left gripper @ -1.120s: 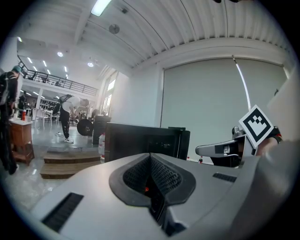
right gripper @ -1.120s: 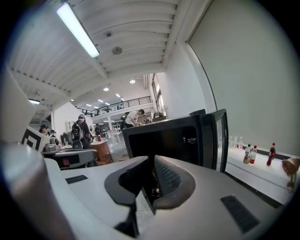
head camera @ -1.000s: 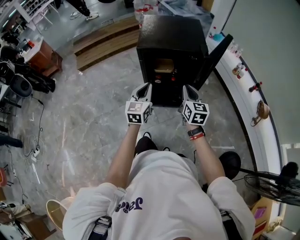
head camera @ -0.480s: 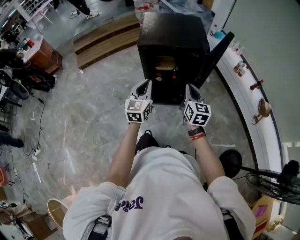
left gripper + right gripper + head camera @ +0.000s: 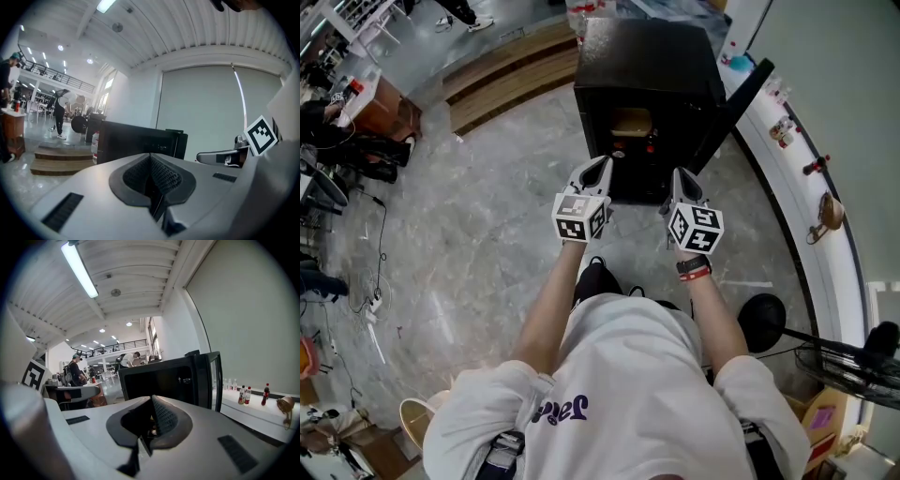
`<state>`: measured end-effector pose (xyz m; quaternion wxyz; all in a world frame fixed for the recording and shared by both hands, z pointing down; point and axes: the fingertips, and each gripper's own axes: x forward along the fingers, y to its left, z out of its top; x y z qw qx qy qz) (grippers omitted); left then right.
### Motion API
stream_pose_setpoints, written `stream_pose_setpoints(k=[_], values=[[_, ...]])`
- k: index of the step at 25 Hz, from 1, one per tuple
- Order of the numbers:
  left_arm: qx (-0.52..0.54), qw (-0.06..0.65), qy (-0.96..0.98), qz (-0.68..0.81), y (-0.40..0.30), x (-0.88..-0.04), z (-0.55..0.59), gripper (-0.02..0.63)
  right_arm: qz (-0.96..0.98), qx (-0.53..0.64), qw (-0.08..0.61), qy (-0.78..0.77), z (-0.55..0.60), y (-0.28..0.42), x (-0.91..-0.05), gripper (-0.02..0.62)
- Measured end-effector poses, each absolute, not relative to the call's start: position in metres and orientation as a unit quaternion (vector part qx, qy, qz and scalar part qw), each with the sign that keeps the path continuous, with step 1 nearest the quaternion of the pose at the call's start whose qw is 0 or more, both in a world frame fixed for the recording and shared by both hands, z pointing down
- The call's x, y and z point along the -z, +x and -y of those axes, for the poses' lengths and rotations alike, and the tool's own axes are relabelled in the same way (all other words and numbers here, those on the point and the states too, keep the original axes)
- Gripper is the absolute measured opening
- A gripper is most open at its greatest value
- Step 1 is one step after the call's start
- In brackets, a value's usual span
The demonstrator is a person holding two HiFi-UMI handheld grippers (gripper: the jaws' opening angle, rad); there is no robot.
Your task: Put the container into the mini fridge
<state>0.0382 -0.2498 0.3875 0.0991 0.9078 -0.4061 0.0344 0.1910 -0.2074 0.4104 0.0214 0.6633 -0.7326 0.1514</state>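
The black mini fridge (image 5: 647, 56) stands on the floor with its door (image 5: 739, 98) swung open to the right. On its upper shelf sits a tan container (image 5: 632, 123), with small red items (image 5: 650, 147) below it. My left gripper (image 5: 602, 162) and right gripper (image 5: 680, 173) hang side by side just in front of the opening, apart from the fridge. In the left gripper view the left gripper (image 5: 151, 157) is shut and holds nothing. The right gripper view shows the right gripper (image 5: 152, 400) shut and bare too, facing the fridge (image 5: 159, 378).
Wooden steps (image 5: 502, 80) lie left of the fridge. A white ledge (image 5: 792, 202) with bottles and small objects runs along the right wall. A black stool (image 5: 759, 323) and a fan (image 5: 853, 370) stand at my right. Desks and cables crowd the far left.
Both grippers stay in nearly the same place before the open fridge. Nothing was taken hold of or let go.
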Motion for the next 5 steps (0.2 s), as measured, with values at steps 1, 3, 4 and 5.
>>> stream_pose_setpoints(k=[1, 3, 4, 5], values=[[-0.033, 0.113, 0.907, 0.404, 0.037, -0.396, 0.256, 0.020, 0.731, -0.158, 0.022, 0.664, 0.211, 0.189, -0.416, 0.014], [-0.022, 0.151, 0.901, 0.406, 0.032, -0.417, 0.271, 0.020, 0.729, -0.177, 0.022, 0.661, 0.218, 0.183, -0.431, 0.014], [-0.014, 0.173, 0.897, 0.406, 0.029, -0.427, 0.279, 0.020, 0.727, -0.188, 0.021, 0.660, 0.221, 0.179, -0.439, 0.014], [-0.006, 0.197, 0.892, 0.406, 0.026, -0.438, 0.286, 0.020, 0.726, -0.200, 0.020, 0.658, 0.225, 0.175, -0.448, 0.014]])
